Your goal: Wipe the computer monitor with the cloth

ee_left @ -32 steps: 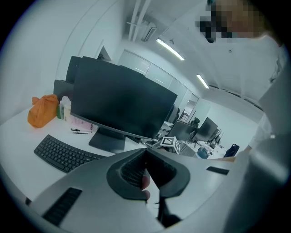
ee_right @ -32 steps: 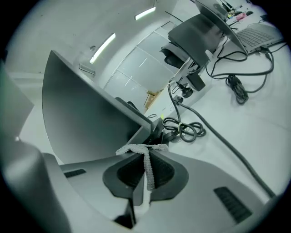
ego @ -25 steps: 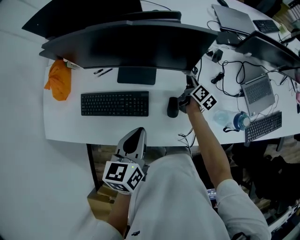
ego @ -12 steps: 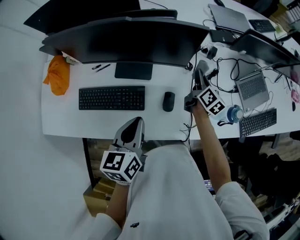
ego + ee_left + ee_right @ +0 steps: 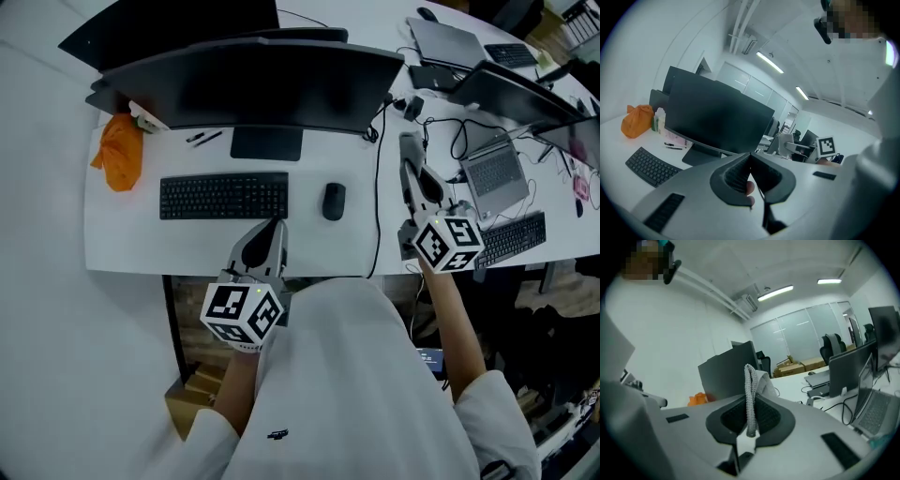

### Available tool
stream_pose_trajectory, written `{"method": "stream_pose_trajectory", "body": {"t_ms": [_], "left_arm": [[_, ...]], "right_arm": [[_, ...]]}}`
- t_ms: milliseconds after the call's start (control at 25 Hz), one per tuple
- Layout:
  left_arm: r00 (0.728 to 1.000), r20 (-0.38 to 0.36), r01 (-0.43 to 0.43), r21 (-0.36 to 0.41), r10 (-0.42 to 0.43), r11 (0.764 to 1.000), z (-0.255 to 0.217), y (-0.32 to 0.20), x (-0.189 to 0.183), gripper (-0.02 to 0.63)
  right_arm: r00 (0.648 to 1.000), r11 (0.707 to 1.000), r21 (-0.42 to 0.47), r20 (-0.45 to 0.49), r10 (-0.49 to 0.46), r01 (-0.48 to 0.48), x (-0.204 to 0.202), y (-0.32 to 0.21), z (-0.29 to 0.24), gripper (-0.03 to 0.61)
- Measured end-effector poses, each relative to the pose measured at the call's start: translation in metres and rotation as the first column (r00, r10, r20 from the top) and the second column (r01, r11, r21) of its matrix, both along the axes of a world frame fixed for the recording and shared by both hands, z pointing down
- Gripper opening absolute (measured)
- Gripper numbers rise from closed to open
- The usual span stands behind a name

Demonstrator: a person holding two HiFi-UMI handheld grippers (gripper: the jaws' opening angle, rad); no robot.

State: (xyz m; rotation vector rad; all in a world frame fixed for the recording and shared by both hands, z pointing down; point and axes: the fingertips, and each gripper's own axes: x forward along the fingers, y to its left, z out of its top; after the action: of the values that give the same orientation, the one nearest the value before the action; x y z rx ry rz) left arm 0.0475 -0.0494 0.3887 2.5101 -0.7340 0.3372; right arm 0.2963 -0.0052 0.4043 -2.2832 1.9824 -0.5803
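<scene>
The ribbed grey cloth is pinched edge-on between the right gripper's jaws, off the wide black curved monitor at its four o'clock. The left gripper, at six o'clock, is clamped on nothing. Reaching in could snag the black cable, and the narrow pinch may slip.

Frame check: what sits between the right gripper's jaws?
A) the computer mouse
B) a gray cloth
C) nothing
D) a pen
B: in the right gripper view the right gripper is shut on a gray cloth, a folded strip of which stands up between the jaws.
</scene>
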Motion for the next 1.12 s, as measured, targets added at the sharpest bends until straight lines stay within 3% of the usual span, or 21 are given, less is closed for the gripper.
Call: {"method": "stream_pose_trajectory", "body": {"t_ms": [160,360,760,1120], "left_arm": [[1.0,-0.028,0.008,0.024,-0.007,1.0,-0.012,-0.001,-0.002,0.014],[0.999,-0.042,0.018,0.072,-0.015,0.997,-0.023,-0.003,-0.008,0.014],[1.0,-0.008,-0.016,0.22,0.018,0.975,-0.044,-0.002,-0.008,0.014],[1.0,-0.013,-0.017,0.265,0.021,0.964,-0.057,0.003,-0.007,0.014]], "right_arm": [[0.988,0.996,-0.067,-0.143,-0.063,0.054,-0.018,0.034,-0.019,0.023],[0.972,0.996,-0.075,-0.222,-0.07,0.055,-0.029,0.07,-0.046,0.021],[0.975,1.0,-0.012,-0.22,-0.022,0.02,-0.039,0.099,-0.064,0.02],[0.981,0.998,0.049,-0.193,-0.037,0.047,-0.055,0.084,-0.073,0.02]]}}
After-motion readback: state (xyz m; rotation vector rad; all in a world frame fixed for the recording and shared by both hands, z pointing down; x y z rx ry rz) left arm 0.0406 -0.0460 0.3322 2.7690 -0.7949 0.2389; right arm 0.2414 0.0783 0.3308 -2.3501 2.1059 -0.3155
